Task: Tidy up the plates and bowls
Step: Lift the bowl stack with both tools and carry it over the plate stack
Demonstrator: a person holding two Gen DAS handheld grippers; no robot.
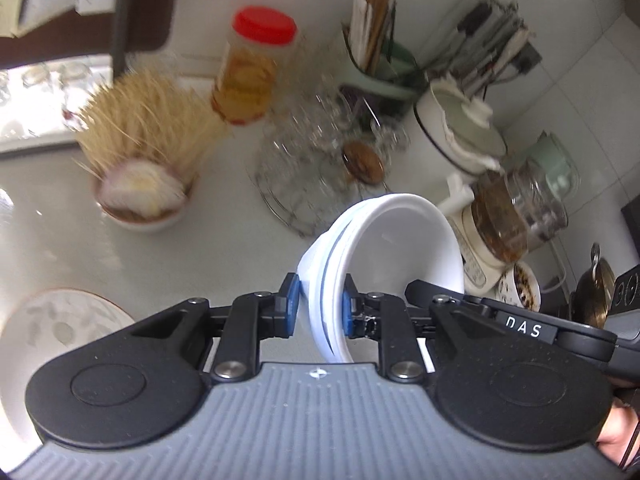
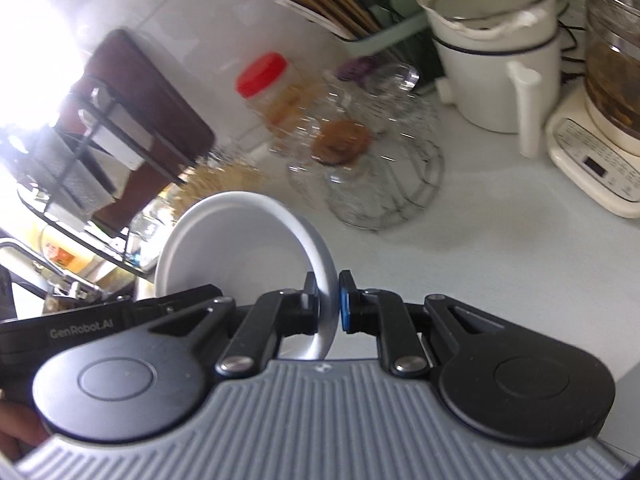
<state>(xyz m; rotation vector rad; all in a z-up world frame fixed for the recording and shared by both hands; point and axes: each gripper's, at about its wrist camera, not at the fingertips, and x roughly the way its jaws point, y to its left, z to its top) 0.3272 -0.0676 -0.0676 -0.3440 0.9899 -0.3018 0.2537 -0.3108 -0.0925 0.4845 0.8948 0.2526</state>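
Bowls (image 1: 384, 248) pinched between both grippers, held tilted above the white counter (image 1: 200, 248). Left wrist view shows rims nested, at least two with a blue line between them; right wrist view shows only one white bowl face, so exact count unclear. Left wrist view alone shows a patterned plate (image 1: 52, 320) flat on the counter at lower left, a small bowl holding a bundle of sticks (image 1: 144, 136), and a cup with dark residue (image 1: 520, 288) at right. Right wrist view alone shows a black wire rack (image 2: 80, 152) with a dark board at left, and a control panel (image 2: 596, 168) on the base of a glass kettle.

Both views: one red-lidded jar (image 1: 256, 64), one wire stand of clear glasses (image 1: 320, 160), one white pot with lid (image 1: 456, 128), one chopstick holder (image 1: 372, 32).

Left gripper (image 1: 320, 304) narrowly parted, blue pads clamped on the stacked rims. Right gripper (image 2: 326, 304) nearly closed, pads clamped on the opposite rim.
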